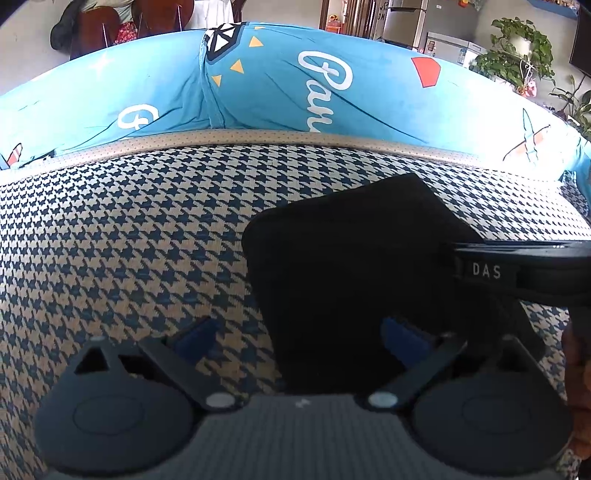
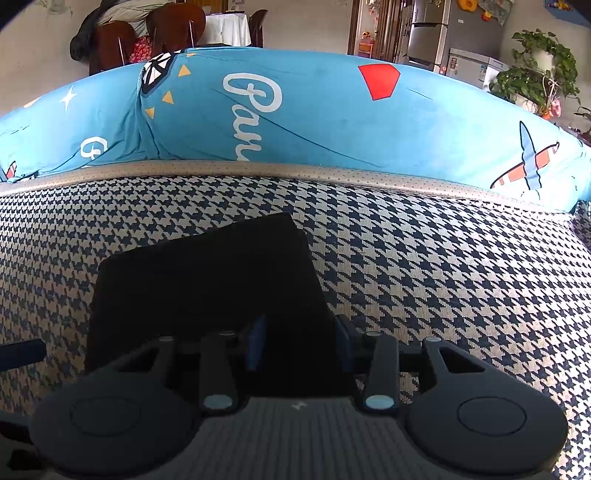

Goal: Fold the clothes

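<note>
A black garment (image 1: pixel 351 266), folded into a compact rectangle, lies flat on the houndstooth cushion (image 1: pixel 129 240); it also shows in the right wrist view (image 2: pixel 207 280). My left gripper (image 1: pixel 301 338) is open, its blue pads wide apart over the garment's near left edge. My right gripper (image 2: pixel 299 343) is partly open, with the garment's near right corner between its blue pads (image 2: pixel 257 341). The right gripper's body (image 1: pixel 524 271) shows in the left wrist view at the garment's right side.
A blue printed cushion (image 1: pixel 295 85) runs along the back of the seat, also in the right wrist view (image 2: pixel 314 118). Behind it are wooden chairs (image 2: pixel 147 40), a fridge (image 2: pixel 436 33) and potted plants (image 1: pixel 517 51).
</note>
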`<state>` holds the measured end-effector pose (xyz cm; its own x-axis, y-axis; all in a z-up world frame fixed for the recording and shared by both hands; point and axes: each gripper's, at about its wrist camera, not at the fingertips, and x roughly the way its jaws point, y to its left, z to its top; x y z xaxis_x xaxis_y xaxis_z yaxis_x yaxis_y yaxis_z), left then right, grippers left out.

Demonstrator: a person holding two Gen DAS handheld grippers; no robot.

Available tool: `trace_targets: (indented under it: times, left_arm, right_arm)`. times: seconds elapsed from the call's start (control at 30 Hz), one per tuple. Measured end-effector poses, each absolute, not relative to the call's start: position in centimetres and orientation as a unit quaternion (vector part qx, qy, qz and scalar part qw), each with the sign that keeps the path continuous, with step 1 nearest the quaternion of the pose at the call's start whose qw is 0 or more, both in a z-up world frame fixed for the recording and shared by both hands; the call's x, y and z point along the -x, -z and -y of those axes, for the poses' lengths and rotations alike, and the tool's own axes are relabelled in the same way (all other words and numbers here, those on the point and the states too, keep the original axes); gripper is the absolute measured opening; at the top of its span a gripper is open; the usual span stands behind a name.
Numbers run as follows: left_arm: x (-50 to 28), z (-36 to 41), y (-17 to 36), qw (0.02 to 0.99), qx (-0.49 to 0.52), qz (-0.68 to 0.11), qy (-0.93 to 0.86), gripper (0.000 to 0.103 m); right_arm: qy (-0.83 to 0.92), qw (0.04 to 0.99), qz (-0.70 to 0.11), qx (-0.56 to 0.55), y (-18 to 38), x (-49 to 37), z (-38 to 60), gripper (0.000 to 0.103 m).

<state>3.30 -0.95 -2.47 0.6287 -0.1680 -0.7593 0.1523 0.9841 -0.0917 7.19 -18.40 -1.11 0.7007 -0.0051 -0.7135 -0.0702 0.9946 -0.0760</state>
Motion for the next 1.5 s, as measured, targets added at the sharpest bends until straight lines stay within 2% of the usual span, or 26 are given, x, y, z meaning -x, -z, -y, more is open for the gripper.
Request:
trace_targets:
  times: [0.3,1.5]
  left_arm:
    - [-3.32,1.62,1.99,0.899,-0.005,-0.431,0.076,0.100]
    - [-3.09,1.49,1.91,0.899,-0.026,-0.437,0.037,0.100]
  right_arm:
    - [-0.009,0.924,-0.380,0.045,0.86,-7.21,18.91,0.044]
    - [-0.011,0.922,-0.382,0.060,1.16,-7.08,18.25,0.045]
